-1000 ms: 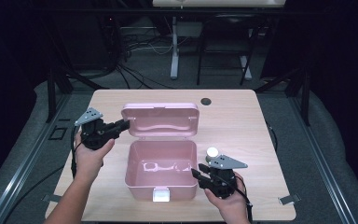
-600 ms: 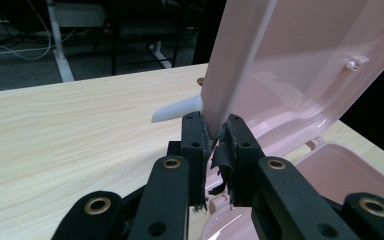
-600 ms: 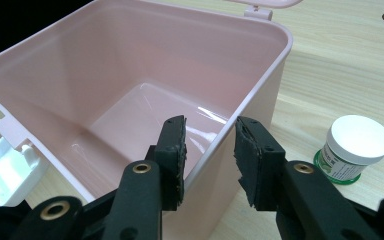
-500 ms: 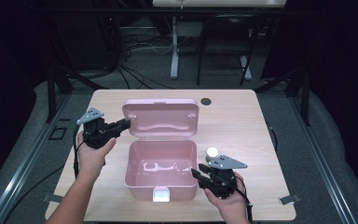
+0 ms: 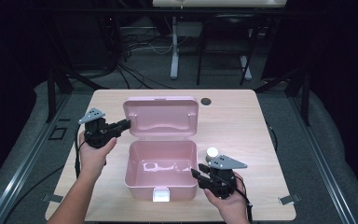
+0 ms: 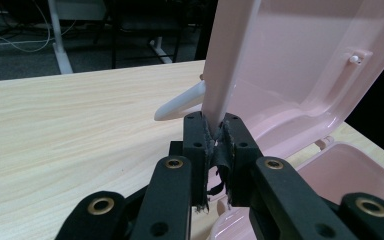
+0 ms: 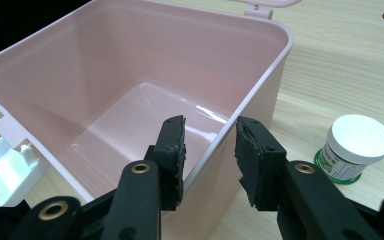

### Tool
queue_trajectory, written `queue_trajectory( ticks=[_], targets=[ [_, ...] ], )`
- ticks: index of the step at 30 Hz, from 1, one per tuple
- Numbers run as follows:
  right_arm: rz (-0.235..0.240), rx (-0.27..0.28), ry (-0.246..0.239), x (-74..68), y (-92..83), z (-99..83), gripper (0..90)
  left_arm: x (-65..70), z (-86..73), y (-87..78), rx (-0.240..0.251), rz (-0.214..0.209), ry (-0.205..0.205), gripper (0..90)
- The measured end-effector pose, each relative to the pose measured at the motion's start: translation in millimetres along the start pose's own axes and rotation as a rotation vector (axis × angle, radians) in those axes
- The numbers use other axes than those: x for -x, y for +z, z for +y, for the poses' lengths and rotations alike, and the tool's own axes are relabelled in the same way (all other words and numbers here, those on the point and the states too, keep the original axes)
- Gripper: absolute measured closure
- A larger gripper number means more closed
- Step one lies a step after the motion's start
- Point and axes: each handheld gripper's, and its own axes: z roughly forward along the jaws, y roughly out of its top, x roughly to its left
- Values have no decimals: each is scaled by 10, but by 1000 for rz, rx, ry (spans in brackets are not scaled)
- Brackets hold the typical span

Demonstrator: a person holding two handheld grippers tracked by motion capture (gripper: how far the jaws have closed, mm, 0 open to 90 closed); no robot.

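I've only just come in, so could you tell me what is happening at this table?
A person is working on a pink plastic box. The left hand-held gripper pinches the edge of the open lid, its jaws having just closed further. The right hand-held gripper straddles the box's wall, jaws open. A small white-capped jar stands beside the box.

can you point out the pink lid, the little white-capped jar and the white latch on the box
pink lid (image 5: 161, 116), high view, middle of its inner face
white-capped jar (image 7: 358, 143), right gripper view, on its white cap
white latch (image 5: 160, 194), high view, middle of the clasp on the box's front wall
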Motion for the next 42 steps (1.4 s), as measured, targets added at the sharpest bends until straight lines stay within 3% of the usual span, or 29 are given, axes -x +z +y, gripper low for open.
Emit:
queue_trajectory(
  ticks=[13,28,42],
  targets=[
    [1,0,0,3,7,-3,638,-41,2,38,-7,-7,-27,839],
    [5,-2,6,6,10,-4,635,-63,27,80,-25,4,-18,857],
    [6,-4,11,11,13,-3,634,-129,60,147,-55,-6,-63,864]
  ],
)
